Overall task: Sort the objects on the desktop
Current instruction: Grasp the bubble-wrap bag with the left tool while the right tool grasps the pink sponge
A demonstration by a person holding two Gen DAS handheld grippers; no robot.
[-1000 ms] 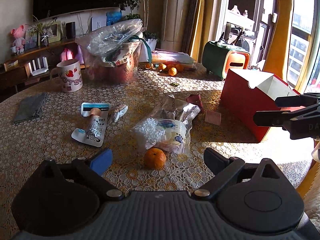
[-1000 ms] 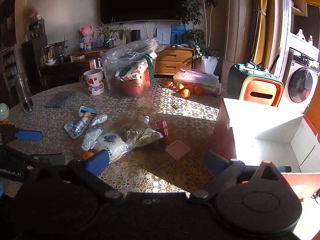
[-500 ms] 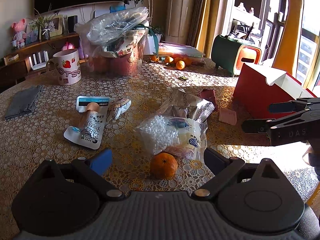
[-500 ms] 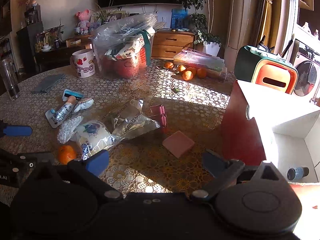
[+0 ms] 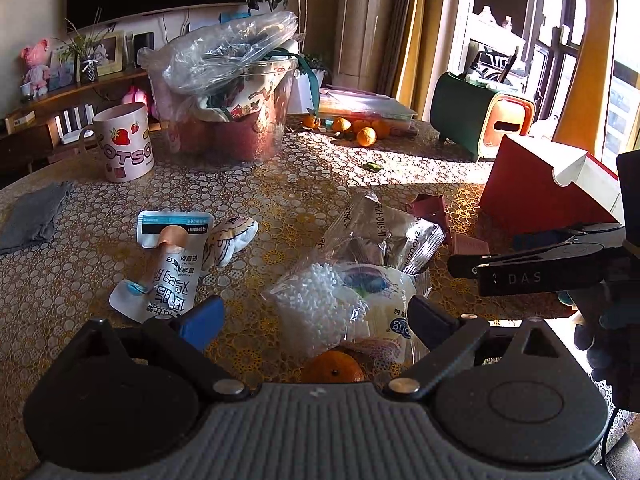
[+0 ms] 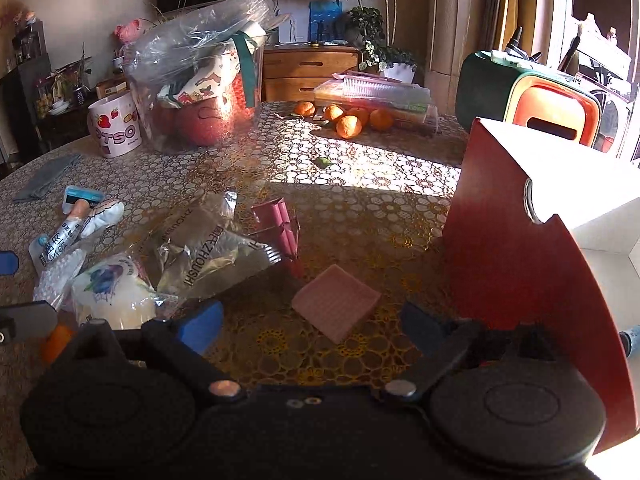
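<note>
Both grippers have moved forward over the table since a second ago. Left gripper (image 5: 314,318) is wide open and empty, an orange (image 5: 332,367) low between its jaws, a snack bag (image 5: 344,308) just ahead. Right gripper (image 6: 310,324) is wide open and empty, a pink wafer (image 6: 336,306) between its jaws, a red box (image 6: 516,248) right.

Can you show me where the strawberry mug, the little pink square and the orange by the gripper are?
strawberry mug (image 5: 126,144), left wrist view, on its side wall.
pink square (image 6: 336,307), right wrist view, on its flat top.
orange (image 5: 332,368), left wrist view, on its peel.
</note>
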